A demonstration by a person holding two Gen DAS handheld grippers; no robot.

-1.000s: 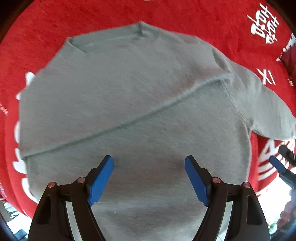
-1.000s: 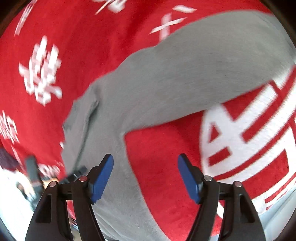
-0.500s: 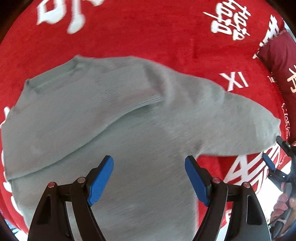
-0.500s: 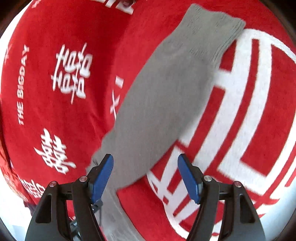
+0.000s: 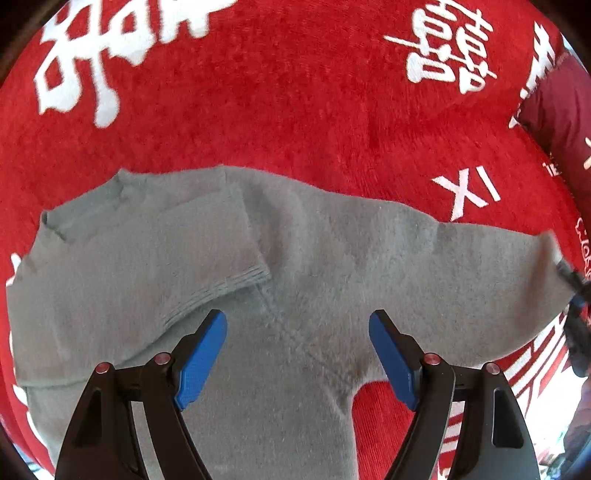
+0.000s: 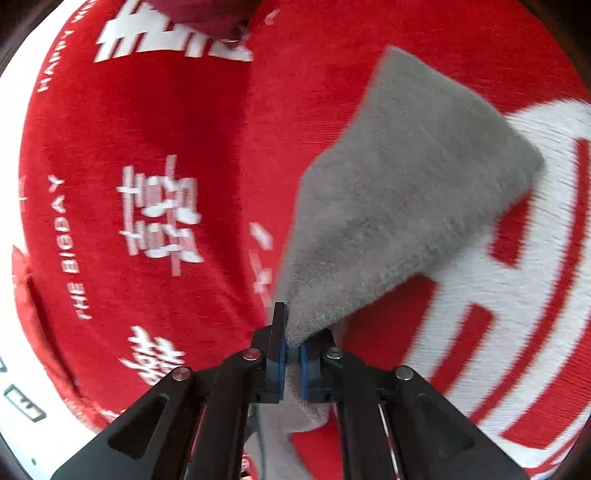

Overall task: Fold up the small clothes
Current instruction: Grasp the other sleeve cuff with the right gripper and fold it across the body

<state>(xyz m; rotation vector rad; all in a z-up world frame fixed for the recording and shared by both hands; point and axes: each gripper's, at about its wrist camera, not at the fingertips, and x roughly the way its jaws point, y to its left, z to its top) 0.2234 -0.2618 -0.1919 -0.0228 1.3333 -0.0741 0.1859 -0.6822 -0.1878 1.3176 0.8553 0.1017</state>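
Note:
A small grey knitted sweater [image 5: 229, 280] lies flat on a red blanket [image 5: 280, 92] with white characters. One sleeve is folded across its chest, cuff [image 5: 221, 288] near the middle. The other sleeve [image 5: 461, 266] stretches out to the right. My left gripper [image 5: 297, 354] hovers above the sweater's body, pointing steeply down, open, nothing between its blue pads. My right gripper [image 6: 291, 354] is shut on the grey sleeve [image 6: 399, 192], pinching its edge between the pads, the cloth lifted and draping away from the jaws. That right gripper [image 5: 574, 295] also shows at the far right edge of the left wrist view.
A dark red cushion [image 5: 561, 122] lies at the blanket's far right and appears again at the top of the right wrist view [image 6: 207, 14]. The blanket [image 6: 129, 147] spreads wide around the sweater. A pale floor [image 6: 22, 398] shows beyond the blanket's edge.
The right gripper travelled along the outstretched sleeve toward its cuff end and closed on its edge, lifting it. The left gripper slid across the sweater toward that sleeve's shoulder, still open.

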